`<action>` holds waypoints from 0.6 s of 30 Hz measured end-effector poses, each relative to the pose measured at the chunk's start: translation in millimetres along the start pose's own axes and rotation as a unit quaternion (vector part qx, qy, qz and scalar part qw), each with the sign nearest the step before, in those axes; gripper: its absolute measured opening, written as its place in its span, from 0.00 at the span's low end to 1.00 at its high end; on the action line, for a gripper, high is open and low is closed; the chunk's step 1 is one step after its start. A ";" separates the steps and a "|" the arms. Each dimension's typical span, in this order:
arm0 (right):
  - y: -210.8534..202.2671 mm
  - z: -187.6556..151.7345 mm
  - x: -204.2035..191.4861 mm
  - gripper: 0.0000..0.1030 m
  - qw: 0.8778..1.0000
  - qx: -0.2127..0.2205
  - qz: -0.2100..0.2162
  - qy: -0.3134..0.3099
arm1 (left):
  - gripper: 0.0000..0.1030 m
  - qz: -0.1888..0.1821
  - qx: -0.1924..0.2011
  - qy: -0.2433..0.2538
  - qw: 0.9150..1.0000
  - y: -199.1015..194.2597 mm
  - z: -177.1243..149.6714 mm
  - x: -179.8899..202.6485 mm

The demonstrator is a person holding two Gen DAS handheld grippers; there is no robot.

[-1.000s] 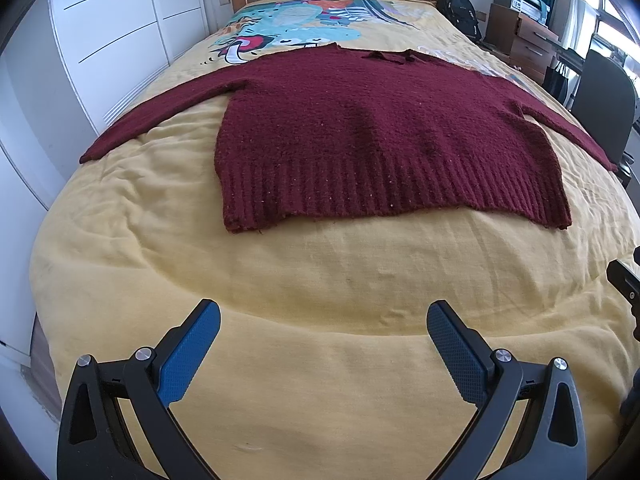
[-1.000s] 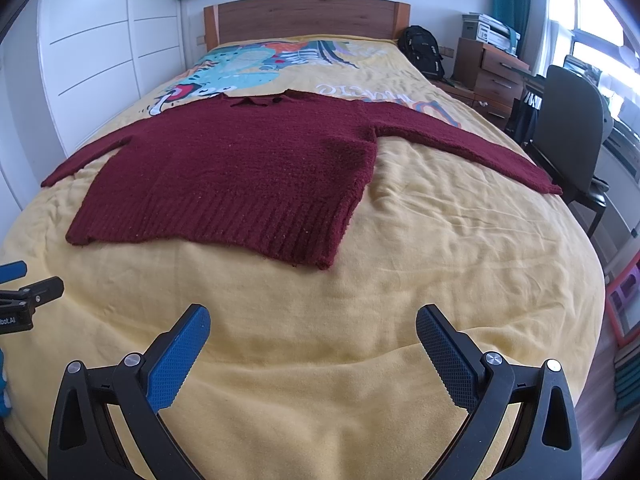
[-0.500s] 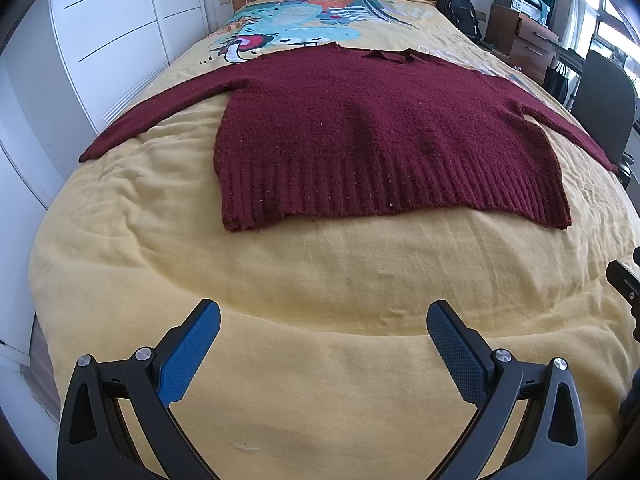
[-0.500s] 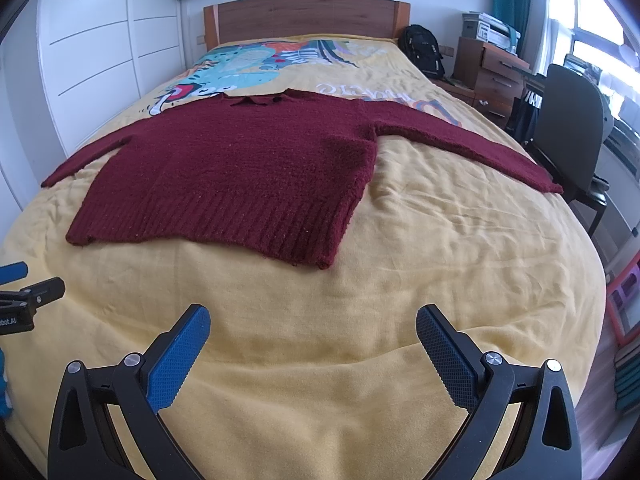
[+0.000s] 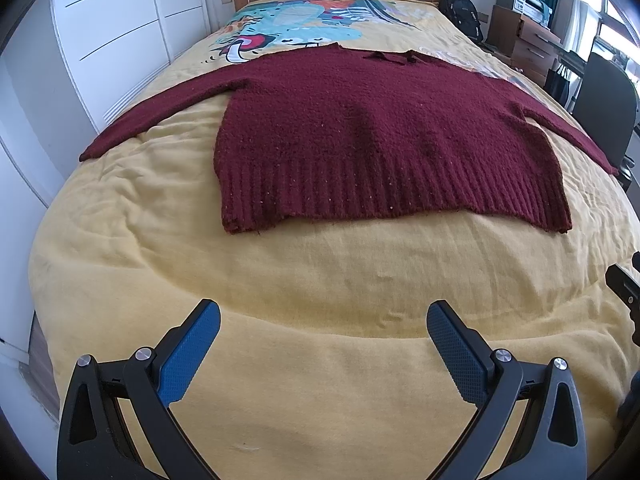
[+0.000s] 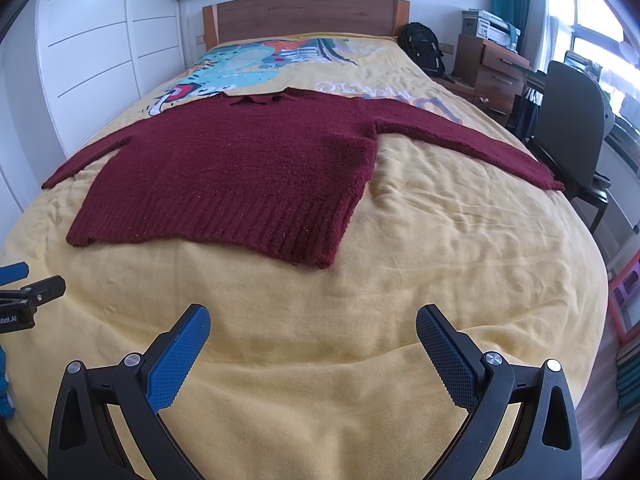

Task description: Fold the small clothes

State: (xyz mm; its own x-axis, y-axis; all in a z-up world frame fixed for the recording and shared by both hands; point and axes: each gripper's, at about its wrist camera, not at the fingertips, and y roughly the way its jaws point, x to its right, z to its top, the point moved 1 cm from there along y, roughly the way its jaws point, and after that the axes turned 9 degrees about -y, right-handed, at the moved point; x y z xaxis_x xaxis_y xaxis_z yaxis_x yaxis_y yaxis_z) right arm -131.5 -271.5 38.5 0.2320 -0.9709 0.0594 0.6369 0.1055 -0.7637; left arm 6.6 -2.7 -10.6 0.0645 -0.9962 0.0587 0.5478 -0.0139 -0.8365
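A dark red knitted sweater (image 5: 372, 132) (image 6: 248, 168) lies flat on the yellow bedspread (image 5: 320, 272) (image 6: 440, 240), both sleeves spread out sideways and the ribbed hem towards me. My left gripper (image 5: 323, 314) hovers open over bare bedspread, well short of the hem. My right gripper (image 6: 313, 318) is open too, nothing between its blue pads, below the sweater's right hem corner (image 6: 320, 262). The left gripper's tip (image 6: 36, 292) shows at the left edge of the right wrist view.
White cupboard doors (image 5: 120, 40) run along the bed's left side. A wooden headboard (image 6: 304, 16) closes the far end. To the right stand a black office chair (image 6: 572, 136), wooden drawers (image 6: 492, 72) and a black backpack (image 6: 422, 50).
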 end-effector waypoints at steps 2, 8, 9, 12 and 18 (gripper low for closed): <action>-1.4 0.6 0.4 1.00 1.000 -0.001 0.000 -0.002 | 0.99 0.000 0.000 -0.002 1.000 0.3 1.1 -0.5; -1.7 1.5 -0.1 1.00 1.000 -0.001 0.003 -0.003 | 0.99 0.000 -0.001 -0.004 1.000 -0.4 3.0 -0.9; -1.2 2.3 -0.3 1.00 1.000 -0.001 0.003 -0.003 | 0.99 0.000 -0.001 -0.003 1.000 -0.6 3.5 -0.7; -1.4 3.0 -0.7 1.00 1.000 0.000 0.002 -0.003 | 0.99 0.000 0.001 -0.004 1.000 -0.2 4.1 -0.7; -1.6 5.2 1.7 1.00 1.000 -0.001 0.003 0.000 | 0.99 0.003 0.001 -0.008 1.000 -2.1 5.1 -0.9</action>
State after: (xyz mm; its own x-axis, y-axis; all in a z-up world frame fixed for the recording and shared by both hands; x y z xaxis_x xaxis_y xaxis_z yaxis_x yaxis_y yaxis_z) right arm -128.3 -272.3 43.2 0.2352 -0.9704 0.0550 0.6344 0.1103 -0.7651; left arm 9.7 -1.4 -6.2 0.0808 -0.9948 0.0621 0.5497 -0.0075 -0.8353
